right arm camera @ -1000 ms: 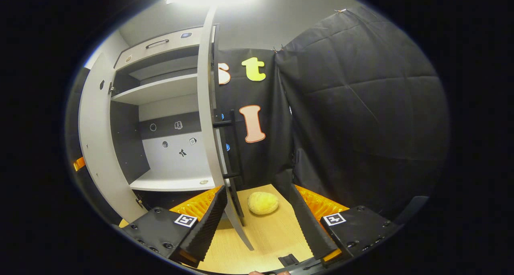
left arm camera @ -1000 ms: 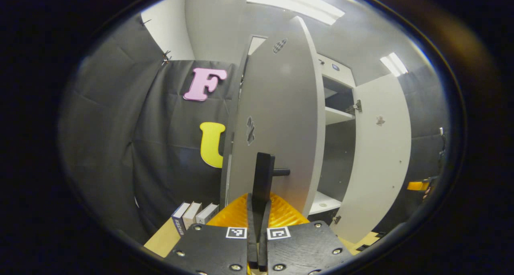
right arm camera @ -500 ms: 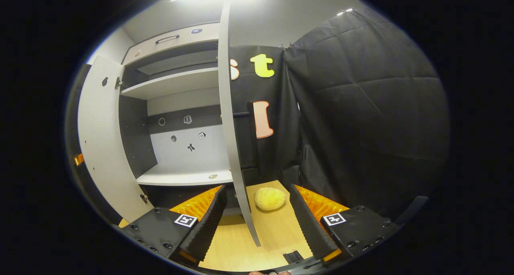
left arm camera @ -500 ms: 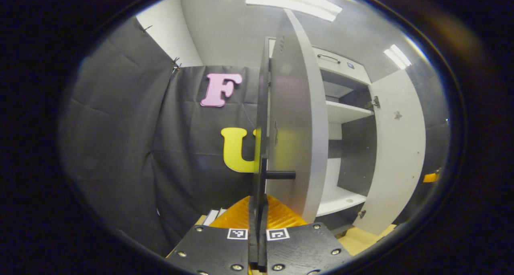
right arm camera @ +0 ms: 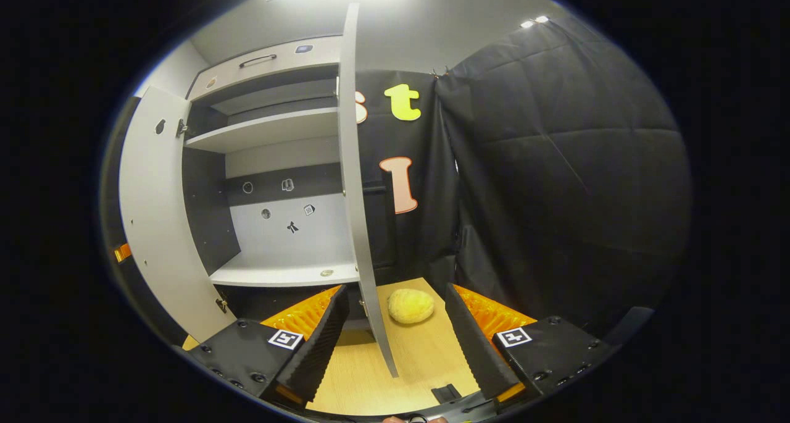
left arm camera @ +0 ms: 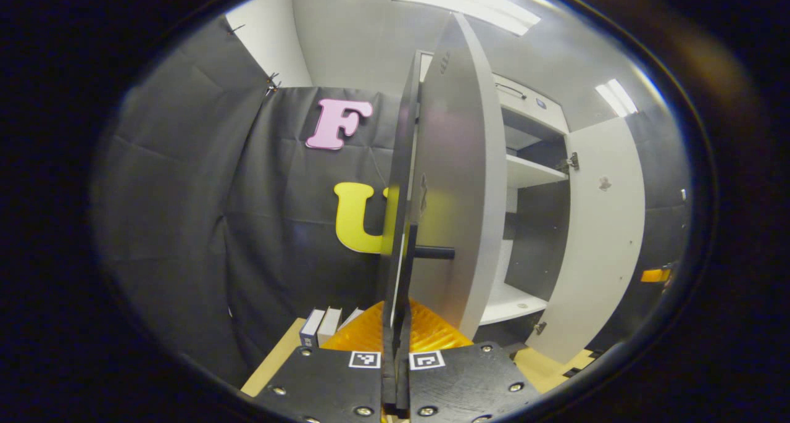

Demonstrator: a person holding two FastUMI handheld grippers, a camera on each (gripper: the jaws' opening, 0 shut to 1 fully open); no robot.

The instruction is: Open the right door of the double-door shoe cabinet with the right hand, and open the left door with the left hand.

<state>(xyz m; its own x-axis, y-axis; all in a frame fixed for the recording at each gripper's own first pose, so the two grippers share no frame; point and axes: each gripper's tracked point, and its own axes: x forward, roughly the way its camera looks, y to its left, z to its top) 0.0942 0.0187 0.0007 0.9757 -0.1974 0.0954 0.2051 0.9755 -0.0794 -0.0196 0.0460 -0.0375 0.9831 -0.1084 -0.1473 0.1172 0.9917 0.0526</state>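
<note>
- Right now my left gripper (left arm camera: 395, 324) is clenched on the black handle (left arm camera: 400, 225) of the left door (left arm camera: 453, 182); both fingers press flat against the bar, which rises straight up between them.
- The left door stands swung out from the shoe cabinet (left arm camera: 531, 170), edge-on to my left gripper view, with a short black peg of the handle poking out to the right of the bar.
- Beyond that door I see the white shelves inside, and past them the right door (left arm camera: 602, 238), also wide open.
- Low on the left, a few books (left arm camera: 324, 325) stand upright on the wooden table (left arm camera: 274, 364), close to the black cloth.
- My right gripper (right arm camera: 398, 339) is released, jaws spread wide and holding nothing.
- In the right gripper view the right door (right arm camera: 357, 182) shows edge-on, its lower edge hanging in the gap between my fingers, touching neither.
- The cabinet interior (right arm camera: 278, 225) lies open to its left, with the left door (right arm camera: 157, 219) swung out at the far side.
- A yellow sponge (right arm camera: 410, 305) sits on the table just right of the right door's bottom edge.
</note>
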